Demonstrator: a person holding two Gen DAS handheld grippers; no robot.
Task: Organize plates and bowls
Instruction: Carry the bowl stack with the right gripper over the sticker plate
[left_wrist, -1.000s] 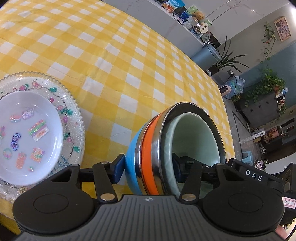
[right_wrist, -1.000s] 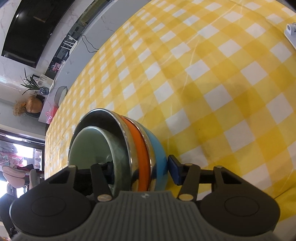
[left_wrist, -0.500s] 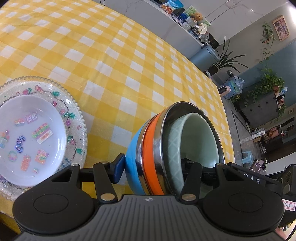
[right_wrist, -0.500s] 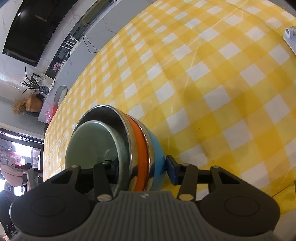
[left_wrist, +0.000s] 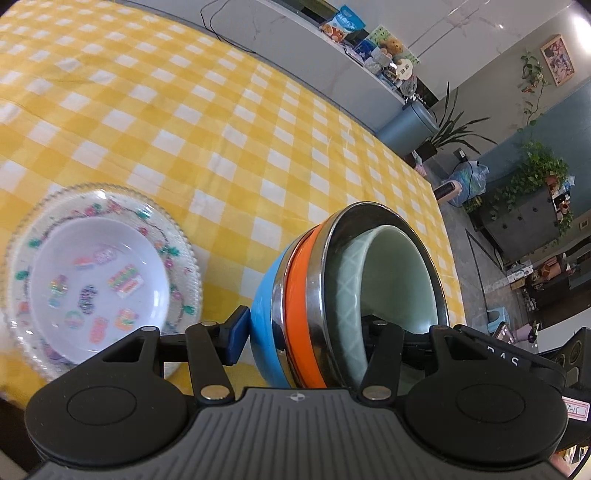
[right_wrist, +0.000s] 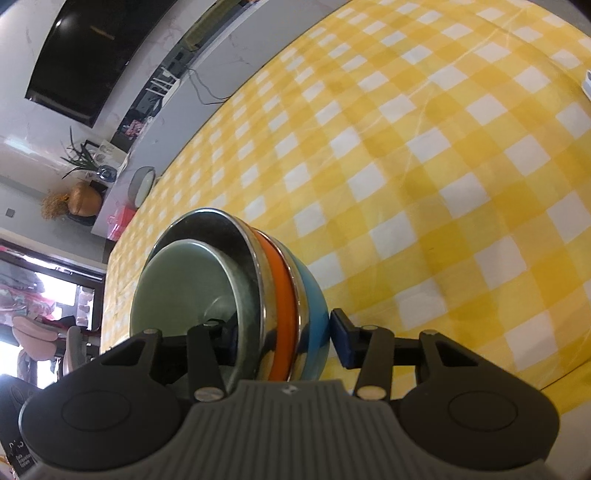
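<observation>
left gripper (left_wrist: 303, 332) and right gripper (right_wrist: 282, 334) both clamp the bowl stack (left_wrist: 354, 280); "das" lettering (left_wrist: 506, 356) partly legible.

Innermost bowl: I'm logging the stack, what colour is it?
Pale green, the innermost bowl has a faint crisscross on its outer wall; clearest in the left wrist view.

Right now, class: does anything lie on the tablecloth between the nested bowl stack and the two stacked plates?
Nothing visible does. Only bare checked tablecloth separates the bowl stack from the stacked plates in the left wrist view.
</observation>
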